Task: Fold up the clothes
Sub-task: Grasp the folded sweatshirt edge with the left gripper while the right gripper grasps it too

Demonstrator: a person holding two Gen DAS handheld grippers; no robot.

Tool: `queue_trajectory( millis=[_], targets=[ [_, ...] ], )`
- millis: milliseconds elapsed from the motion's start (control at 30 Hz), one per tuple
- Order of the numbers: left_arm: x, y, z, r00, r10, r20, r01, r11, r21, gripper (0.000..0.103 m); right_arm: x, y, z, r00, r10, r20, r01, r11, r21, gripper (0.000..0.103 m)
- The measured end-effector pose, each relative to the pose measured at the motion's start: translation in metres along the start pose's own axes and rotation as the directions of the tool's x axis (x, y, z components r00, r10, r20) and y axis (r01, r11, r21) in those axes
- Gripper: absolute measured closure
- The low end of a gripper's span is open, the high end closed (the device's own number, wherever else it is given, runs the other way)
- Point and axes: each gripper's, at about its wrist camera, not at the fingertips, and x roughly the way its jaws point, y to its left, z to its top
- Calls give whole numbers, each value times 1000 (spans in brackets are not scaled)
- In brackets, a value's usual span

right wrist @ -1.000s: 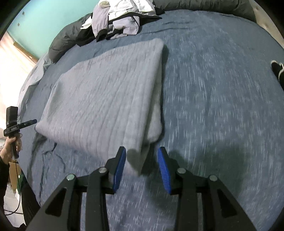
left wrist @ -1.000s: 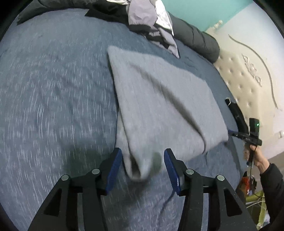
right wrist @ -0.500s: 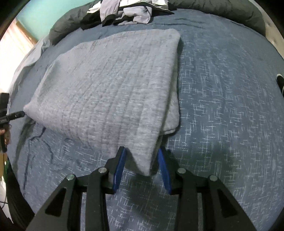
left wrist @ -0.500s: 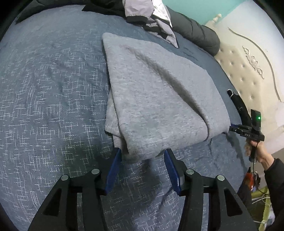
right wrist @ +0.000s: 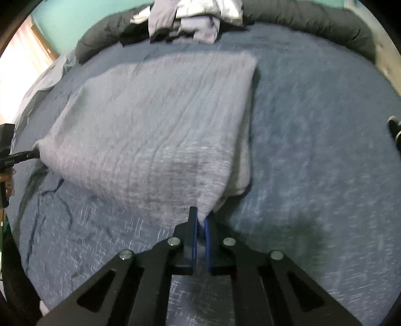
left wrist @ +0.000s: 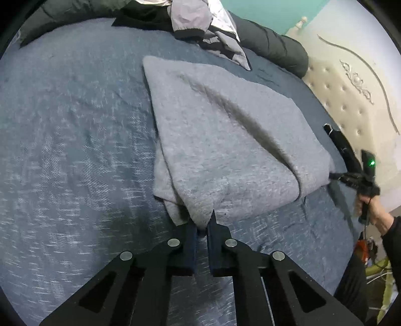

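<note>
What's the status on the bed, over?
Both tongs, left and right, shut on grey garment corners. Garment half-folded on bed. Nothing blocking.

Grey garment [left wrist: 225, 140] on blue, prob. white-flecked bedspread [left wrist: 75, 130].

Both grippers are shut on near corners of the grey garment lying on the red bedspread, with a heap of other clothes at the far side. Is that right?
One detail is off: the bedspread is blue, not red, as both wrist views show. The rest holds: the left gripper and right gripper are each shut on a near corner of the grey garment, and the heap of clothes lies at the far side.
</note>
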Motion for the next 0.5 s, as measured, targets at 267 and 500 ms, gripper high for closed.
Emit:
queue_trajectory(
  millis=[267,500],
  targets=[
    [-10,7,-5,1000,22,0,-22,1000,15,98,-30,-11,2,999,-26,38,26,1000,0,100],
    [-5,1,-3,1000,11,0,-11,999,43,97,-24,-27,-9,998,63,18,-64,995,74,99]
  ],
)
